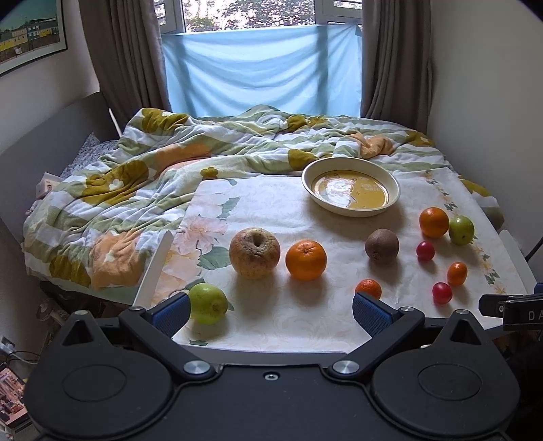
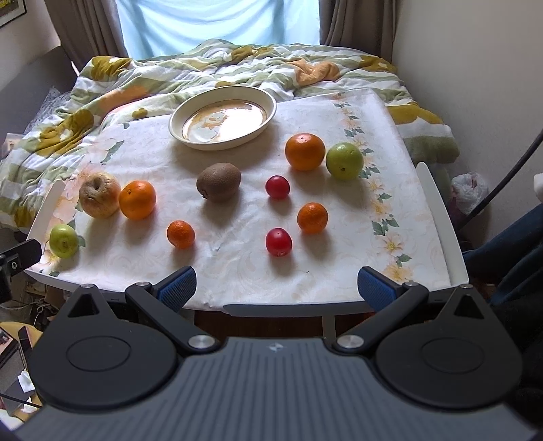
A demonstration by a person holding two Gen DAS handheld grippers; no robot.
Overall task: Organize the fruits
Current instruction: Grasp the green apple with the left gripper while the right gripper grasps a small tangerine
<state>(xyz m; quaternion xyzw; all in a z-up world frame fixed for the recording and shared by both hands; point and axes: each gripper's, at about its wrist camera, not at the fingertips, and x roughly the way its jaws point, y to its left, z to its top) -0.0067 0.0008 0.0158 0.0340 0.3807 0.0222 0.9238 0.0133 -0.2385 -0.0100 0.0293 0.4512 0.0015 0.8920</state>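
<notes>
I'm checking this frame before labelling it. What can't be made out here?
- Left wrist view: the small orange is partly hidden behind a blue finger pad, and the green fruit is clipped by the other.
- Both views: the design in the dish is washed out by glare.
- Right wrist view: the table's underside is hidden.

A bed (image 1: pixel 101 210) with a flowery blanket (image 1: pixel 190 149) sits under a bright window (image 1: pixel 251 13). Brown curtains (image 1: pixel 125 61) hang beside a blue cloth (image 1: pixel 261 71). The walls (image 1: pixel 485 84) are white.

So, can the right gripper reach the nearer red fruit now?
Probably yes: the right gripper is open, and only bare tablecloth lies between it and the nearer red fruit.
</notes>
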